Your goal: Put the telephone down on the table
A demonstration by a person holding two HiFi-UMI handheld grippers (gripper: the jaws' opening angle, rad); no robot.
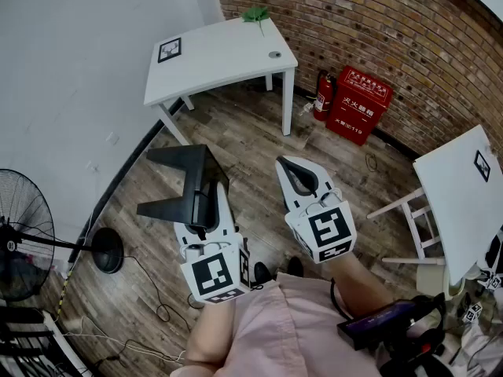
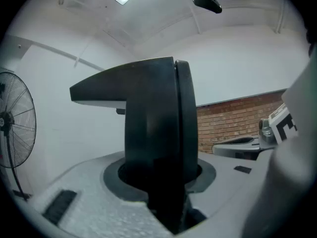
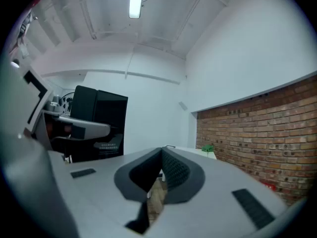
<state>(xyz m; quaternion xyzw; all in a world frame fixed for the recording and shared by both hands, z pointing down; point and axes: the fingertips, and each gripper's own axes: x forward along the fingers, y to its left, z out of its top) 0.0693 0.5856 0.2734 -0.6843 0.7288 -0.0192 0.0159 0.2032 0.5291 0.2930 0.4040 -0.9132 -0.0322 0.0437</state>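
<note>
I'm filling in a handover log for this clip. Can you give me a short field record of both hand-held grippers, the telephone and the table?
left hand-held gripper: shut on the black telephone
right hand-held gripper: shut, nothing between its jaws
telephone: in the air above the wooden floor
white table: ahead by the brick wall, apart from the telephone
on the table: green plant, framed picture
task status: telephone not yet set down
</note>
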